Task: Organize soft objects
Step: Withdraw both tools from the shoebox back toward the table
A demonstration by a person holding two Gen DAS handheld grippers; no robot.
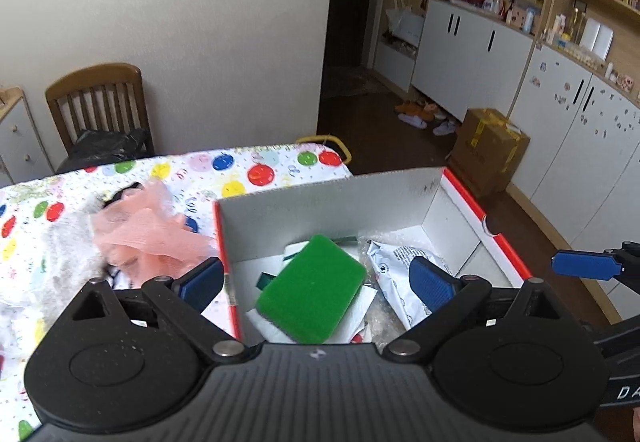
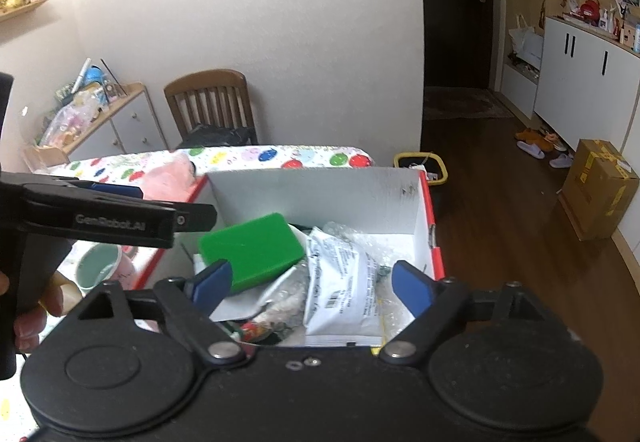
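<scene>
The green sponge [image 1: 312, 290] lies in the white box [image 1: 320, 213] on top of papers, beside a white packet [image 2: 340, 282]; both the left gripper [image 1: 316, 282] and right gripper [image 2: 310, 284] hover above with fingers spread, grasping nothing; pink cloth [image 1: 148, 230] lies on the dotted tablecloth [image 1: 240, 165] just left of the box; a mug [image 2: 100, 270] stands nearby.

A lived-in home, seemingly a dining or living room by the entry. A wooden chair [image 2: 210, 103] stands against a plain wall, white cabinets [image 1: 472, 53] with open shelves hold toys and bottles, slippers [image 2: 532, 149] lie on dark wood floor [image 2: 500, 226] near a dark door [image 2: 456, 13], and a balloon-print cloth [image 1: 240, 169] covers the counter.
</scene>
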